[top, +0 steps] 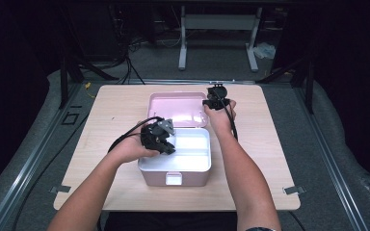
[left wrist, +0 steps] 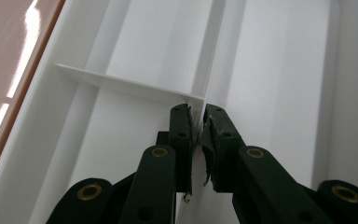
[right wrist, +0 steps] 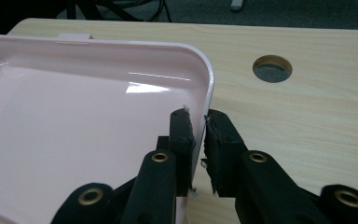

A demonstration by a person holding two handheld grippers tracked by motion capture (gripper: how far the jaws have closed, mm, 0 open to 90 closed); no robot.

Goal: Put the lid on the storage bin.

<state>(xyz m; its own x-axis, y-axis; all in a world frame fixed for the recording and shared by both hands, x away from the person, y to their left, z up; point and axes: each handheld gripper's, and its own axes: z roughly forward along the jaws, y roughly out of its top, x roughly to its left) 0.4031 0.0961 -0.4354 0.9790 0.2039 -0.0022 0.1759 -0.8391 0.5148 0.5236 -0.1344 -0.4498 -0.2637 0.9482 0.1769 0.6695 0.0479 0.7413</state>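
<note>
Both Tools Pinching the Pink Box

Here, at mid counter (top: pixel 250 159): pink box (top: pixel 173 179) with lid (top: pixel 173 108) swung open and lying back flat behind it. Inside, white tray (top: pixel 192 154) with dividers. Left tool (top: pixel 163 144) down in tray, jaws pressed on an upright divider wall (left wrist: pixel 200 105), right where a cross wall meets it. Right tool (top: pixel 215 98) at lid's far right corner, jaws clamped over pink rim (right wrist: pixel 209 88), one inside, one outside, above bare wood. Pads apparently touching rim on both sides, though gap hard to judge. Round cable hole (right wrist: pixel 272 68) in counter just beyond.
</note>
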